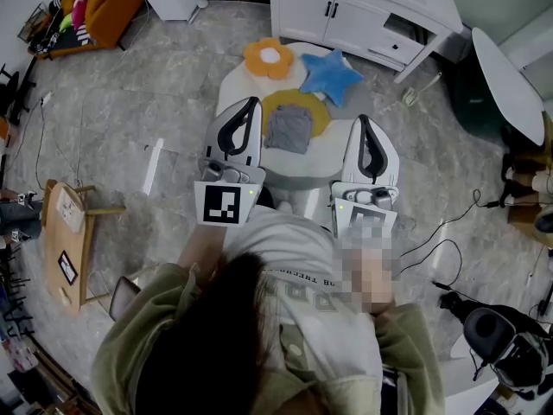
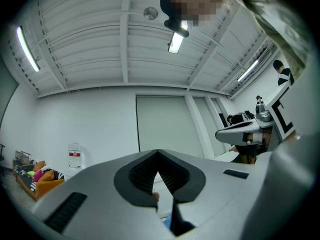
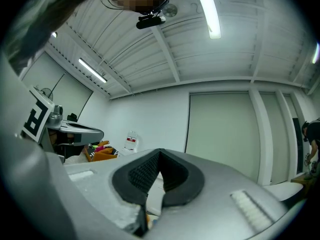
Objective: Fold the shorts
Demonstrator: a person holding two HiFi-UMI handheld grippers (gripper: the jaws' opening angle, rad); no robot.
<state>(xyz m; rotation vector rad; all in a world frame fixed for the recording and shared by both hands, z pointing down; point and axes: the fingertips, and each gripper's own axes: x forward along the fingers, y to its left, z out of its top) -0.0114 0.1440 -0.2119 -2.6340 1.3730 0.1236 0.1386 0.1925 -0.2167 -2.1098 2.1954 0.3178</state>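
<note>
The grey shorts [image 1: 288, 129] lie folded into a small square on a round yellow mat [image 1: 318, 111] on the white table [image 1: 232, 83]. My left gripper [image 1: 253, 102] hovers just left of the shorts, shut, with nothing held. My right gripper [image 1: 362, 119] hangs to the right of the mat, shut and empty too. In the left gripper view the left gripper [image 2: 158, 152] has its jaws together and points at a white wall. In the right gripper view the right gripper [image 3: 160, 151] also has its jaws together, with the wall and ceiling beyond.
An orange flower mat [image 1: 268, 57] and a blue star cushion [image 1: 331, 74] lie at the table's far side. A white cabinet [image 1: 363, 11] stands behind it and an orange sofa [image 1: 108, 7] at far left. A wooden chair [image 1: 67, 240] is at left; cables [image 1: 441, 249] trail at right.
</note>
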